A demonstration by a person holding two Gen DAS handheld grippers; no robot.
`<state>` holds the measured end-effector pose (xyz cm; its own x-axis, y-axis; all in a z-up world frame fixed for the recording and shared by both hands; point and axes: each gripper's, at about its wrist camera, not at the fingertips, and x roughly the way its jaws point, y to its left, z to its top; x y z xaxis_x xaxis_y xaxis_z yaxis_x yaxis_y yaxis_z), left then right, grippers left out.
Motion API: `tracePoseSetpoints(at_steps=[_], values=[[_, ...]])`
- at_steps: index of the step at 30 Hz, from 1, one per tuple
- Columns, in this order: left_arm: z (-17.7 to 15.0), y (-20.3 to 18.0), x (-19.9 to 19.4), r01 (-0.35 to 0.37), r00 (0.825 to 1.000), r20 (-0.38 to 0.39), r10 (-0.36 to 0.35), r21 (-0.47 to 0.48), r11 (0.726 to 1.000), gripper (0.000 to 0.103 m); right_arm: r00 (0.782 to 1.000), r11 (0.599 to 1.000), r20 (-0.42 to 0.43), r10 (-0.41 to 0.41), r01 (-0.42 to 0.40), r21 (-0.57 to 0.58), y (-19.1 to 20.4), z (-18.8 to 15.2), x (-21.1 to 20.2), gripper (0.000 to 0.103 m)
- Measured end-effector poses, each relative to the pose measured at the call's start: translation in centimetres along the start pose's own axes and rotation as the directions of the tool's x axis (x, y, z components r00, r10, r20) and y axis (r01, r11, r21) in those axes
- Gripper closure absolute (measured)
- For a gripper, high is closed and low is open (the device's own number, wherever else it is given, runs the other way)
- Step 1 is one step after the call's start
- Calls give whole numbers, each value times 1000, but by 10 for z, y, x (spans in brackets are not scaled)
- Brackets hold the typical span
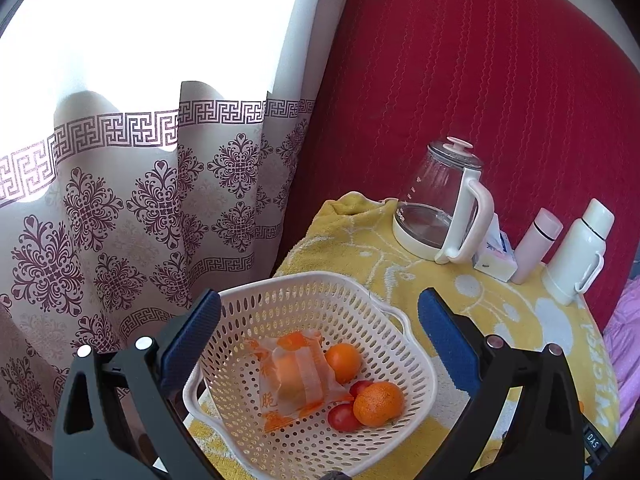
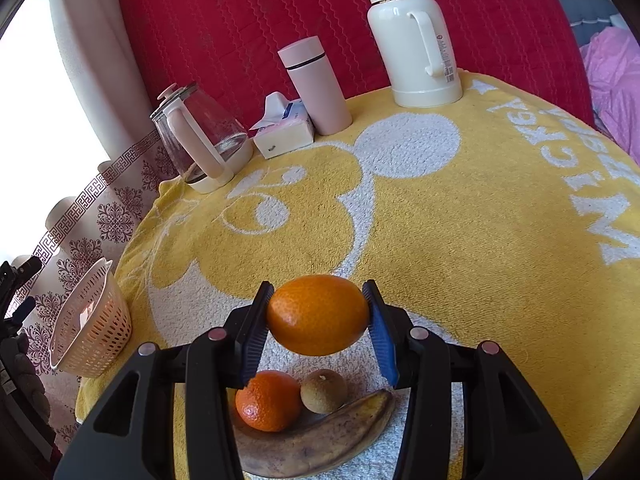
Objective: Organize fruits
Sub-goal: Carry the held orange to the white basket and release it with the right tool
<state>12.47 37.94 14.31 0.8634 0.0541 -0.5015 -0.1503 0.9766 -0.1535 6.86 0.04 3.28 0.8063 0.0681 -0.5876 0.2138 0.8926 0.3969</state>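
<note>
The right gripper [image 2: 318, 326] is clamped on an orange [image 2: 317, 314], its two blue-padded fingers pressing the fruit's two narrow ends. The orange is slightly oval, and its long axis runs straight across from pad to pad, level with the table. It is lifted clear of the yellow towel [image 2: 460, 240] below it.

Under and just behind the held fruit lie three more pieces close together: a mandarin [image 2: 267, 400], a brown kiwi [image 2: 324, 390] just beside it, and a heavily browned banana [image 2: 320, 440] whose length curves across the view beneath both, its tip pointing right.

Ahead of the right gripper the towel is bare across a wide stretch. Along the far edge, against the red backing [image 2: 240, 20], stand a glass kettle [image 2: 200, 136], a tissue pack [image 2: 282, 128], a pink flask [image 2: 316, 84] and a white thermos [image 2: 416, 36]. The white basket [image 2: 92, 320] sits at the table's left edge, near the curtain [image 2: 80, 220].

The left gripper [image 1: 320, 332] hovers over that basket with its jaws spread wide and nothing between them. Inside the basket [image 1: 416, 364] lie a wrapped snack packet [image 1: 296, 376], two mandarins [image 1: 378, 403] and two cherry tomatoes [image 1: 343, 416], grouped toward its right side; the left part of its floor is bare.
</note>
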Motion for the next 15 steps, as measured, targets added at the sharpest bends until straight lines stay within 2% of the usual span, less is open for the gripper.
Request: tracePoseSetpoints(at_steps=[11,15], values=[[8,9,-10,-6,1000,28,6,-8,1000,3,1000,1000,19,-5,5,-3,4,1,-4,57],[12,14,-16,-10,999,39,11,-5,1000,3,999,999,8,44,-44,-25,25,1,-8,57]])
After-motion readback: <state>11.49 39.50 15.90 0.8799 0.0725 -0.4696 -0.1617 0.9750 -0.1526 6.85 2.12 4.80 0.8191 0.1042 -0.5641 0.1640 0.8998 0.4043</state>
